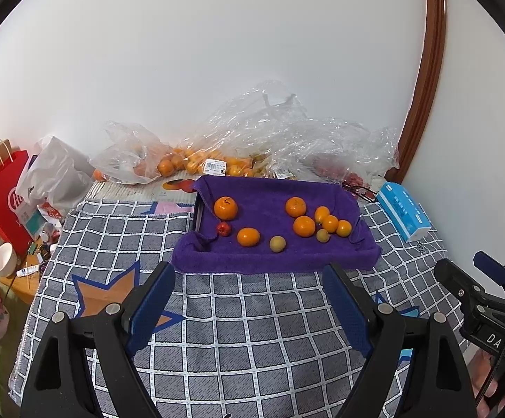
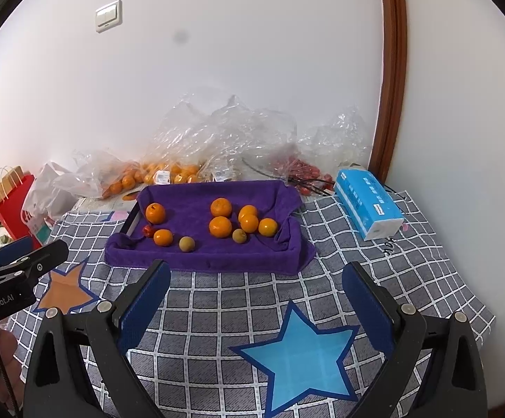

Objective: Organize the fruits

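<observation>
A tray lined with a purple towel (image 1: 252,191) (image 2: 189,193) sits on the checked cloth. In it lie several oranges, one at the left (image 1: 225,208) (image 2: 155,213) and a cluster at the right (image 1: 304,226) (image 2: 220,226), two small yellow-green fruits (image 1: 277,244) (image 2: 186,244) and a small red fruit (image 1: 223,229) (image 2: 148,230). My left gripper (image 1: 250,280) is open and empty, short of the tray's front edge. My right gripper (image 2: 257,278) is open and empty, also in front of the tray. Each gripper shows at the edge of the other's view.
Clear plastic bags with oranges (image 1: 169,165) (image 2: 169,170) and red fruit (image 2: 304,170) lie behind the tray by the wall. A blue tissue pack (image 1: 404,210) (image 2: 369,202) lies to the right. A red paper bag (image 1: 3,195) and clutter stand at the left.
</observation>
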Available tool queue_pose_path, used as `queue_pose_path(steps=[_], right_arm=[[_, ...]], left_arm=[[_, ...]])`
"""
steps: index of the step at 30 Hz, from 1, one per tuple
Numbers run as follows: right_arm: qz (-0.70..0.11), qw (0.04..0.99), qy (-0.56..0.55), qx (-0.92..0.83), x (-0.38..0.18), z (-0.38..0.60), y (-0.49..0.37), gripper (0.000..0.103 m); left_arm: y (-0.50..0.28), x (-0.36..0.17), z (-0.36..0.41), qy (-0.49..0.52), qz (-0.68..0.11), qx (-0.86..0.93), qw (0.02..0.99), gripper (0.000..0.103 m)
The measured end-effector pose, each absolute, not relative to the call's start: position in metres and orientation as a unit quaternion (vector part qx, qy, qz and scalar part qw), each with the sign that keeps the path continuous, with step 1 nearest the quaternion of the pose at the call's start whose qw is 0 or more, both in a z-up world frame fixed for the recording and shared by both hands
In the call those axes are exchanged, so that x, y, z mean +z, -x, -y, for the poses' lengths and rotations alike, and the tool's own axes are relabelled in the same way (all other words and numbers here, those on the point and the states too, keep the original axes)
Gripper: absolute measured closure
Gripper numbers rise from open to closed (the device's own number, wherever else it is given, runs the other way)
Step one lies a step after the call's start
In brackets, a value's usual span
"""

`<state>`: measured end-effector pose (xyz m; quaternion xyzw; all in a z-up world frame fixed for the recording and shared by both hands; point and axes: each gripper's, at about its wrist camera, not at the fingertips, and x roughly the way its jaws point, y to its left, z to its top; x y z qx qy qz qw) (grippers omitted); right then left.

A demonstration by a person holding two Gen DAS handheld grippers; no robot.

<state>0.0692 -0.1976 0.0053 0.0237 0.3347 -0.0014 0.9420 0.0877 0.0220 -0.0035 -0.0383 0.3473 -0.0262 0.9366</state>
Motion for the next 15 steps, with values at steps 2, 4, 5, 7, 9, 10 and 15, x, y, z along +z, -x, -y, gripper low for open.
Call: queue_pose_path(steps=[2, 4, 5, 7, 9, 10, 15], right_arm=[[-0.335, 0.942, -0.022, -0.001, 0.0053, 0.1976, -0.0688, 0.005], [-0.335, 0.942, -0.022, -0.001, 0.0054, 0.198, -0.0685, 0.005], [-0.335, 0.942, -0.023, -0.001, 0.0055, 0.1986, -0.0684, 0.005], [-0.336, 0.941, -0.024, -0.001, 0.0055, 0.1998, -0.0686, 0.005], [-0.335, 0.942, -0.025, -0.002, 0.0058, 0.2002, -0.0679, 0.005], [-0.334, 0.942, -0.025, -0.001, 0.0059, 0.2004, -0.0672, 0.005], [-0.333, 0.943, -0.024, -0.001, 0.0064, 0.2009, -0.0662, 0.005]], left_arm=[[-0.0873, -0.0028, -0.0217, 0.038, -0.346, -0.026, 0.937, 0.017], [-0.0869, -0.0025, -0.0212, 0.038, -0.346, -0.027, 0.937, 0.017], [-0.0865, -0.0022, -0.0209, 0.037, -0.346, -0.027, 0.937, 0.017], [-0.0863, -0.0021, -0.0205, 0.037, -0.346, -0.025, 0.937, 0.017], [-0.0865, -0.002, -0.0206, 0.038, -0.346, -0.026, 0.937, 0.017], [-0.0863, -0.0018, -0.0205, 0.038, -0.346, -0.026, 0.937, 0.017], [-0.0861, -0.0017, -0.0209, 0.038, -0.346, -0.026, 0.937, 0.017]])
